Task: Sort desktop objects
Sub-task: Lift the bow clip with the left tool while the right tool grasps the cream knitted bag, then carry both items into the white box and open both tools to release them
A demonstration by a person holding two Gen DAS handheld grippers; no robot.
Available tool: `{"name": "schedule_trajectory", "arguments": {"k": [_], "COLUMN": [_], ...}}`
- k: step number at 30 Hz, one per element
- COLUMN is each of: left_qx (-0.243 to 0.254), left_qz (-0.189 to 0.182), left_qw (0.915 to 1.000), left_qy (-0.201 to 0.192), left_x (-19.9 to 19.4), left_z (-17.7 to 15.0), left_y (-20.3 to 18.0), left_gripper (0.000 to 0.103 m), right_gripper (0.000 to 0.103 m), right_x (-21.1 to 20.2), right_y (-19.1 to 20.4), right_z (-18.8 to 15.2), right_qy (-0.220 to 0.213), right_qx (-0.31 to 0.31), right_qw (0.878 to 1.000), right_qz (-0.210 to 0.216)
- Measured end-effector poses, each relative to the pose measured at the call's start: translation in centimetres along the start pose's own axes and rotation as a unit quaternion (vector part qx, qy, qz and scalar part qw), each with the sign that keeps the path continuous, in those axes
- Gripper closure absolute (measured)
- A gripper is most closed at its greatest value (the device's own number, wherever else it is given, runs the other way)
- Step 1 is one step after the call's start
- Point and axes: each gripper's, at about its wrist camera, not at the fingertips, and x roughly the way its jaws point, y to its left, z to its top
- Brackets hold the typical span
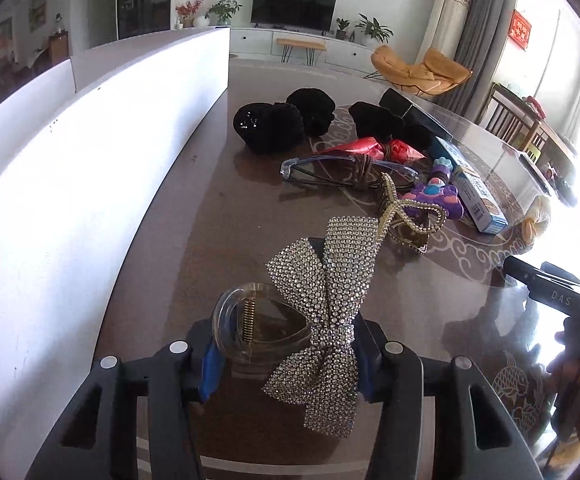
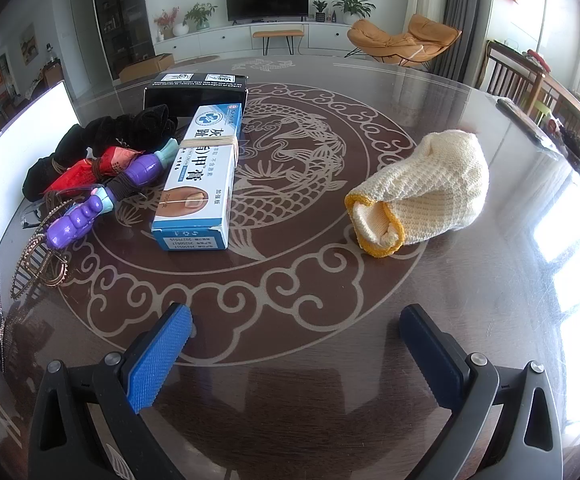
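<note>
Through my left wrist camera, my left gripper (image 1: 285,354) is clamping a clear hair claw clip (image 1: 257,324) that carries a big rhinestone bow (image 1: 322,304); the blue pads are pressing on it from both sides, and the bow is draping over the front of the jaws. I am holding it above the glass-topped table (image 1: 209,240), near a white panel (image 1: 89,168) standing along the left. Farther out the rest of the pile is lying: black scrunchies (image 1: 273,126), a red wrapped bundle (image 1: 370,148), a pair of glasses (image 1: 342,172), a gold-rimmed hair clip (image 1: 406,216) touching a purple toy (image 1: 436,196), and a blue-and-white box (image 1: 474,188). At the right edge my other tool is poking in (mostly lost in glare).

Through my right wrist camera, my right gripper (image 2: 296,344) is hanging above the table's fish pattern (image 2: 290,152) with its jaws spread wide and nothing between them. A cream knitted glove (image 2: 430,188) with a yellow cuff is lying ahead to the right, well apart from the box (image 2: 201,176), which is resting beside the purple toy (image 2: 101,200) and the scrunchies (image 2: 105,136) on the left.
</note>
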Motion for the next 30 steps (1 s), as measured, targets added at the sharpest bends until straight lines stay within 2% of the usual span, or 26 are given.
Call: {"name": "schedule_trajectory", "arguments": {"k": [2, 4, 5, 7, 8, 9, 12, 15, 19, 20, 21, 23, 27, 30], "left_qx": [0.002, 0.008, 0.009, 0.013, 0.012, 0.009, 0.007, 0.007, 0.005, 0.005, 0.004, 0.005, -0.006, -0.024], "left_qz": [-0.003, -0.005, -0.007, -0.007, -0.005, -0.002, -0.003, -0.007, -0.012, -0.016, -0.022, -0.029, -0.059, -0.087], "left_qw": [1.0, 1.0, 0.9999, 0.9999, 0.9999, 0.9999, 0.9999, 0.9999, 0.9999, 0.9999, 0.9998, 0.9995, 0.9979, 0.995], "left_qy": [0.0, 0.001, -0.001, -0.005, -0.007, -0.008, -0.007, -0.005, -0.002, -0.001, 0.0, -0.008, -0.025, -0.044], "left_x": [-0.1, -0.3, -0.4, -0.4, -0.4, -0.5, -0.3, -0.4, -0.7, -0.8, -1.0, -1.8, -4.0, -6.3], "left_z": [-0.2, -0.5, -0.6, -0.8, -0.8, -0.8, -0.7, -0.8, -1.1, -1.2, -1.2, -1.5, -1.5, -1.0], "left_y": [0.1, 0.2, 0.3, 0.3, 0.2, 0.1, -0.2, -0.2, 0.0, 0.0, 0.0, 0.0, -0.1, -0.1], "left_gripper": [0.052, 0.052, 0.052, 0.052, 0.052, 0.052, 0.052, 0.052, 0.052, 0.052, 0.052, 0.052, 0.052, 0.052], "right_gripper": [0.0, 0.0, 0.001, 0.0, 0.0, 0.0, 0.0, 0.0, 0.0, 0.009, 0.036, 0.046, 0.05, 0.05], "right_x": [0.0, -0.4, -1.5, -3.6, -4.0, -3.8, -0.7, 1.6, 3.6, 3.8, 3.7, 2.8, -1.1, -4.6], "right_y": [0.0, -1.0, -2.4, -6.3, -8.6, -10.6, -14.8, -15.2, -11.9, -10.7, -9.8, -8.5, -6.2, -3.8], "right_z": [0.1, 0.7, 0.7, 1.4, 2.2, 3.0, 5.7, 7.6, 8.8, 8.9, 8.9, 9.0, 8.5, 7.9], "right_qy": [0.004, 0.024, 0.004, -0.032, -0.033, -0.017, 0.077, 0.103, 0.118, 0.12, 0.116, 0.091, 0.051, 0.032], "right_qx": [-0.004, -0.002, 0.016, 0.075, 0.114, 0.152, 0.235, 0.254, 0.223, 0.202, 0.176, 0.14, 0.054, -0.012], "right_qw": [1.0, 0.999, 0.998, 0.995, 0.992, 0.986, 0.965, 0.958, 0.964, 0.97, 0.976, 0.984, 0.996, 0.997], "right_qz": [0.001, 0.04, 0.059, 0.05, 0.051, 0.061, 0.087, 0.09, 0.083, 0.067, 0.051, 0.058, 0.057, 0.067]}}
